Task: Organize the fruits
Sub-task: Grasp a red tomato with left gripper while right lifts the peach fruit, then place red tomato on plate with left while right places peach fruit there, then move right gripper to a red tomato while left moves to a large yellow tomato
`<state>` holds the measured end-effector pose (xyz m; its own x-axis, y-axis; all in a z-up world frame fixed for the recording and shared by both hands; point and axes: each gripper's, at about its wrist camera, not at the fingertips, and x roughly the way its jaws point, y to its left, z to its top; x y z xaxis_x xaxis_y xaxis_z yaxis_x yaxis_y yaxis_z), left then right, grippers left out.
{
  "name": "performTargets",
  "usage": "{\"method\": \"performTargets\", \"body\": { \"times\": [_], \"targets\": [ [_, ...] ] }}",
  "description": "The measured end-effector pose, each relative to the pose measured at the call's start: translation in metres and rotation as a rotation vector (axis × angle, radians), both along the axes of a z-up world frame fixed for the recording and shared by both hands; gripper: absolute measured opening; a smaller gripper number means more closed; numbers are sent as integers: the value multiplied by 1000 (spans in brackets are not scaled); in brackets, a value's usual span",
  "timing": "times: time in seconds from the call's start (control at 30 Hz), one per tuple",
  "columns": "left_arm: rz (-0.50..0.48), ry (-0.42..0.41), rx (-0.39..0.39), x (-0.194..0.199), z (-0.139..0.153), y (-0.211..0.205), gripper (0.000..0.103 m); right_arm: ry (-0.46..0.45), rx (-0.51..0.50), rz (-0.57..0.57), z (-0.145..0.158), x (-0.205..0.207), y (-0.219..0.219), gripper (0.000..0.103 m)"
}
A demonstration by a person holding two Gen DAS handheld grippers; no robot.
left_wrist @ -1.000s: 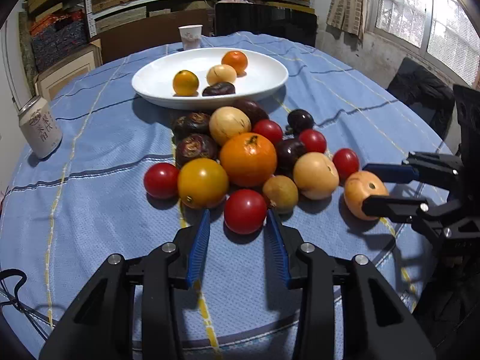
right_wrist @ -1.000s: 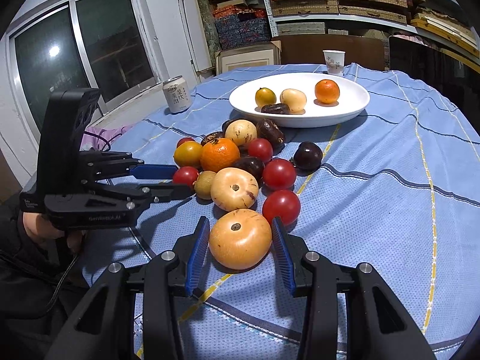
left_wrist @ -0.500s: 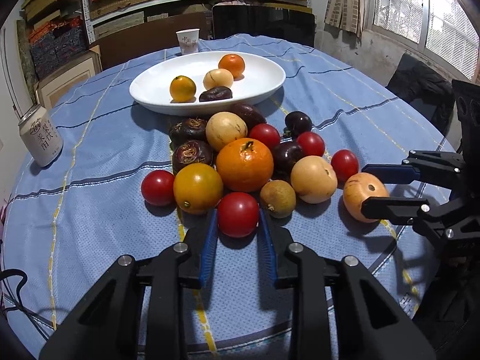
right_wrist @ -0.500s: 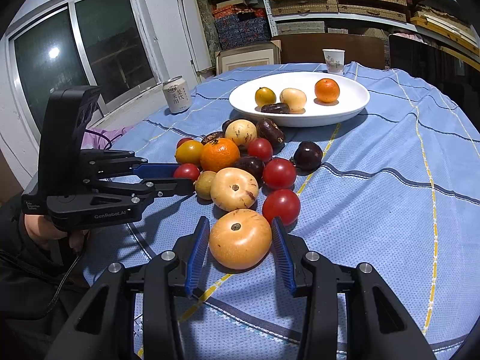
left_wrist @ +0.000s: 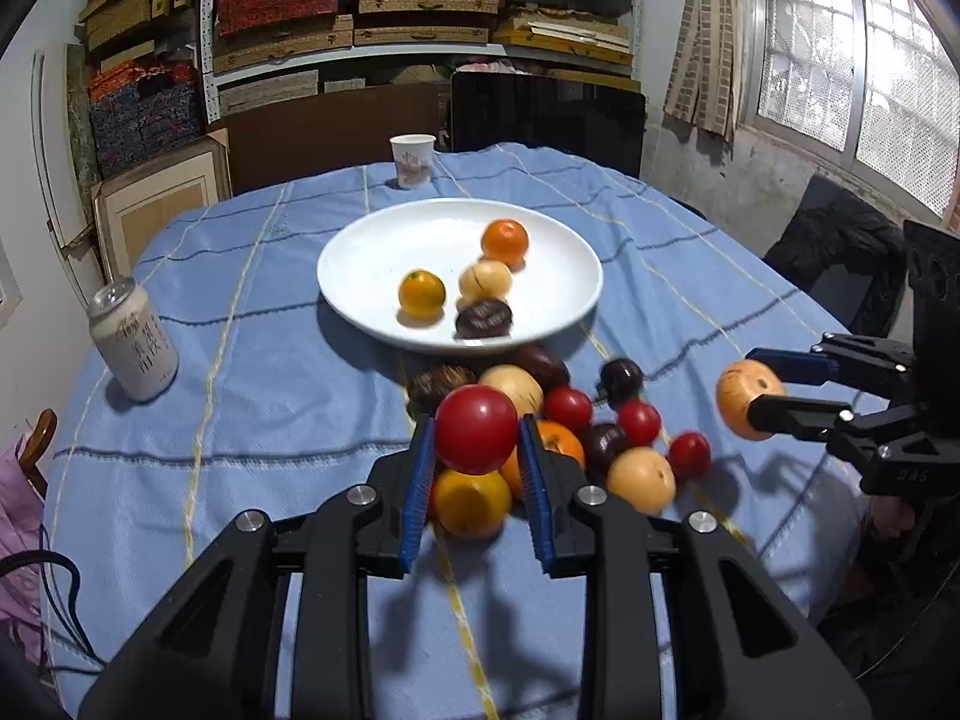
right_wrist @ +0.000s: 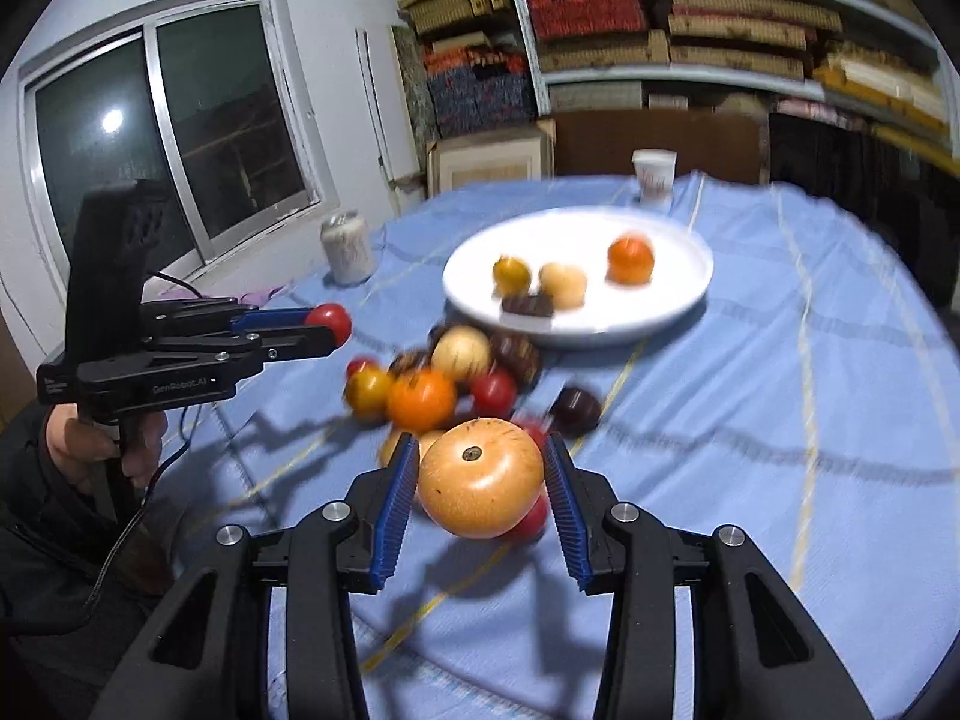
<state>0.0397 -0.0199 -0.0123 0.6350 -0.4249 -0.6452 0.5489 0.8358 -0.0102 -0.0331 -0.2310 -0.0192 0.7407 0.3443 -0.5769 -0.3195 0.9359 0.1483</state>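
Blue ribbed pads line the black left gripper [left_wrist: 477,456], which is clamped on a smooth, glossy red tomato [left_wrist: 476,429] held clear above the heap of loose fruit [left_wrist: 564,420] on the table [left_wrist: 270,420]. Opposite it, the right gripper [right_wrist: 479,489] grips a rounded tan-orange fruit [right_wrist: 480,477] with a matte skin and a small dark stem dimple, likewise lifted off the cloth; its toothed blue pads press against both flanks of the fruit. A pale blue woven tablecloth [right_wrist: 780,420] with thin yellow and dark stripes covers the round table. Near the table's middle sits a shallow white oval plate [left_wrist: 372,252], smooth and glazed, carrying four pieces: a bright orange [left_wrist: 504,240] toward the far side, a yellow-orange round fruit [left_wrist: 422,294], a pale beige one [left_wrist: 485,280] with a split skin, and a wrinkled dark brown fruit [left_wrist: 483,318] at the near rim. Just in front of the plate, the heap on the cloth mixes small red tomatoes, dark purple-brown wrinkled fruits, a large orange, a beige globe and a yellow-orange ball, most of them touching. Toward the left edge stands a white metal drink can [left_wrist: 133,339] with printed characters, upright. At the far edge stands a small paper cup [left_wrist: 411,160] with a printed pattern. The right wrist view is blurred across the plate and heap, so finer surface detail there cannot be made out.
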Motion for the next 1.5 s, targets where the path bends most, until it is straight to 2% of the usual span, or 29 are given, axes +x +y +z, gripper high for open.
{"method": "performTargets", "body": {
  "times": [0.17, 0.27, 0.37, 0.53, 0.57, 0.6, 0.63, 0.67, 0.7, 0.73, 0.77, 0.87, 0.93, 1.03, 1.2, 1.27, 1.43, 1.5],
  "targets": [
    [35, -4, -16, 48, 9, -3, 27, -29, -49, -27, 16, 34, -9, 43],
    [59, 26, -41, 88, 11, -7, 27, -31, -55, -55, 21, 73, -17, 43],
    [86, 35, -32, 123, 9, -14, 27, 0, -39, -98, 16, 112, -26, 43],
    [130, 101, -17, 176, -9, -23, 27, 45, -31, -123, -1, 160, -26, 44],
    [136, 114, -12, 184, -13, -24, 27, 45, -22, -118, -4, 164, -26, 46],
    [138, 127, -7, 189, -17, -26, 28, 41, -19, -121, -4, 167, -27, 56],
    [140, 138, -7, 191, -20, -26, 28, 32, -17, -135, -4, 167, -28, 61],
    [137, 145, -13, 193, -22, -27, 35, 21, 1, -146, -2, 164, -30, 65],
    [134, 147, -18, 191, -21, -28, 44, 22, 6, -146, -2, 165, -30, 65],
    [137, 138, -27, 188, -19, -27, 61, 23, 7, -149, 0, 162, -31, 65],
    [145, 114, -38, 183, -15, -24, 74, 20, 8, -154, 1, 158, -32, 65],
    [147, 68, -64, 164, 0, -18, 84, 25, 22, -151, 3, 141, -33, 65],
    [136, 49, -67, 141, 7, -11, 88, 28, 14, -141, 4, 120, -30, 65],
    [90, 54, -48, 104, 6, -4, 89, 21, -17, -103, 2, 84, -22, 65],
    [16, 57, 17, 44, -19, 2, 89, 48, -53, -30, -15, 34, -6, 65],
    [-4, 57, 30, 28, -29, 2, 89, 60, -65, -13, -24, 20, 2, 64],
    [-12, 78, -2, 10, -40, 7, 89, 69, -106, 12, -38, 3, 16, 59],
    [-16, 83, -2, 5, -43, 8, 89, 79, -121, 19, -41, 3, 18, 52]
  ]
}}
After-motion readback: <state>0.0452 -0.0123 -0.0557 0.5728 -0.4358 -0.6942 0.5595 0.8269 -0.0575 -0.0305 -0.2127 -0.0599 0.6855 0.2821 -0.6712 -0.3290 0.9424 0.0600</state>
